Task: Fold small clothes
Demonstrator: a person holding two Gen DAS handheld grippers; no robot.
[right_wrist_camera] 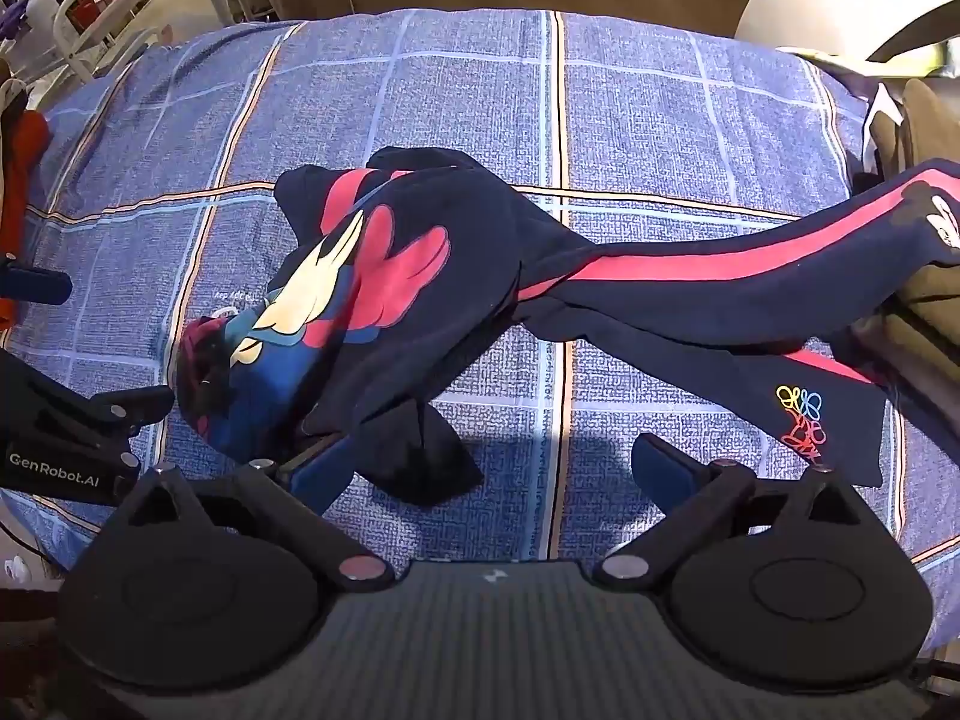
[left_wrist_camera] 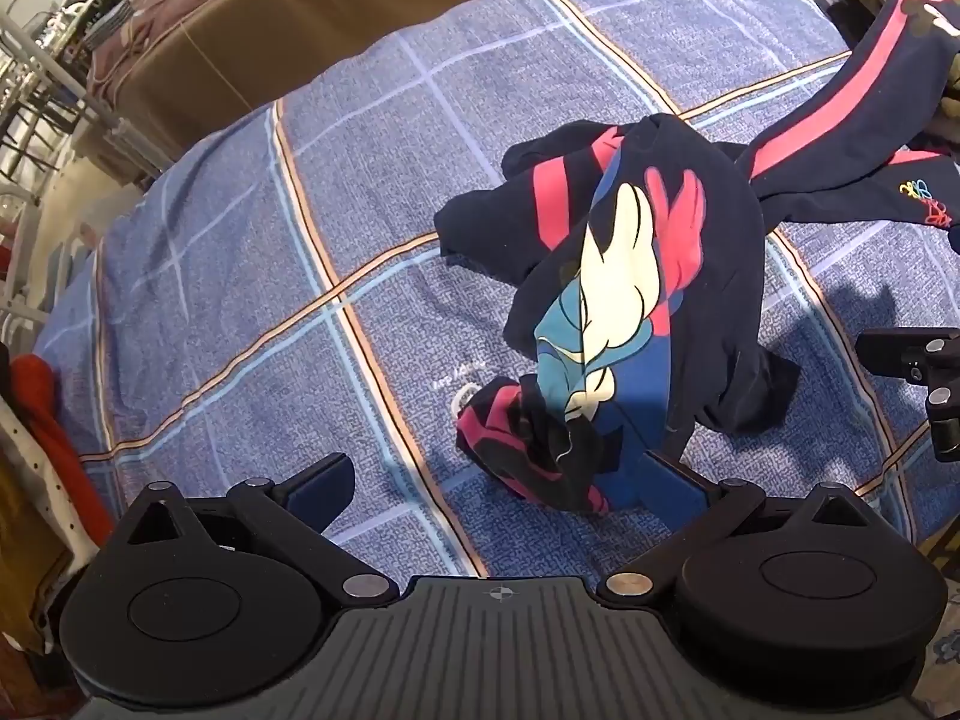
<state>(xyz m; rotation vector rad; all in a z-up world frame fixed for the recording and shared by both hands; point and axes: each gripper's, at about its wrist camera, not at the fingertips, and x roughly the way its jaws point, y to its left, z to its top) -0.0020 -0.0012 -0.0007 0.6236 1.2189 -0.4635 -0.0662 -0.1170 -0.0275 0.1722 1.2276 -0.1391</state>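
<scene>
Crumpled navy top (left_wrist_camera: 636, 276) on the checked sheet (left_wrist_camera: 252, 252), both grippers spread wide and empty.

The top, with its red, cream and blue print, lies bunched in a heap on the sheet; navy trousers (right_wrist_camera: 720, 282) with a red stripe trail away from it toward a brown pile (right_wrist_camera: 924, 312). The left gripper (left_wrist_camera: 498, 480) sits near the top's bundled end, its one finger (left_wrist_camera: 678, 480) against the cloth. The right gripper (right_wrist_camera: 480, 468) is beside the top's dark flap, gripping nothing.

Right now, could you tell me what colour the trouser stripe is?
The stripe is pinkish red on navy, clearest in the right wrist view.
</scene>
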